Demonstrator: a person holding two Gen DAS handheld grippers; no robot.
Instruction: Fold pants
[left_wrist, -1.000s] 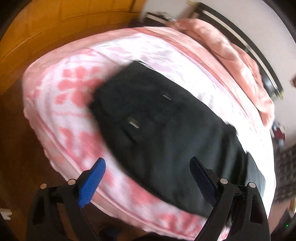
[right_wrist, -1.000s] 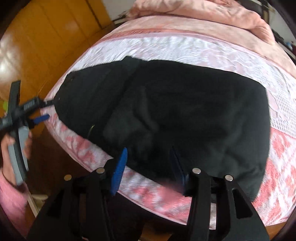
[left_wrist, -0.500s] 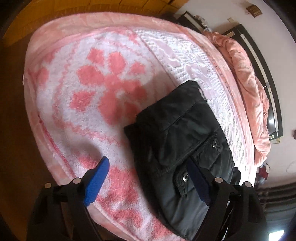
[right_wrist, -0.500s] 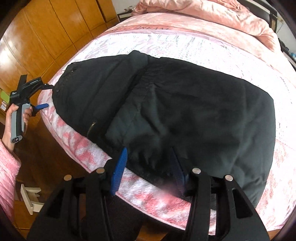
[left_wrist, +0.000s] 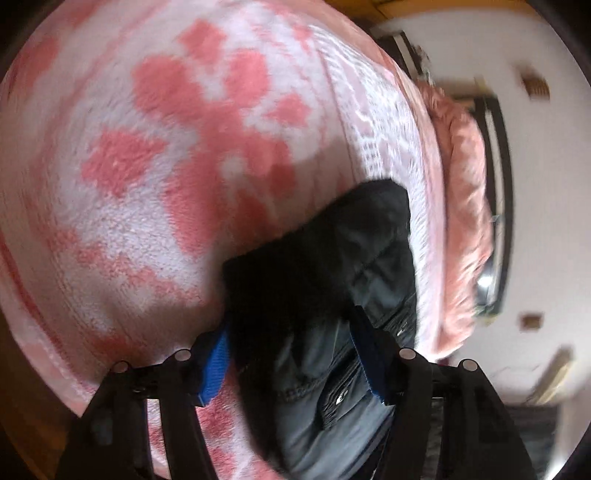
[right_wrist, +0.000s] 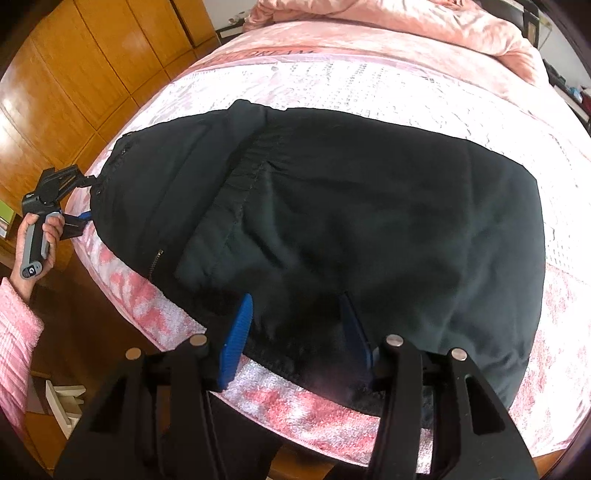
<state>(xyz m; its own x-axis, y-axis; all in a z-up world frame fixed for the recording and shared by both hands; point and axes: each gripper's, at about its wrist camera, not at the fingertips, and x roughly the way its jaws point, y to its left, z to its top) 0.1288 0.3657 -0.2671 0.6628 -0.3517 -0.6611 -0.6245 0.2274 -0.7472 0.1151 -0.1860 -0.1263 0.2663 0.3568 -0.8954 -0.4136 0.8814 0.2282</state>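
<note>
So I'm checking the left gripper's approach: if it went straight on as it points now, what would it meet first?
The black pants. Their end already lies between the left gripper's jaws, which have just been closing. Whether the pads touch the cloth is unclear in the blur.

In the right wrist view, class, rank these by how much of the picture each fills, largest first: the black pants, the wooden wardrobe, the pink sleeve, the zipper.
1. black pants
2. wooden wardrobe
3. pink sleeve, though it sits near the camera at the picture's edge, so its size is unsure
4. zipper
</note>
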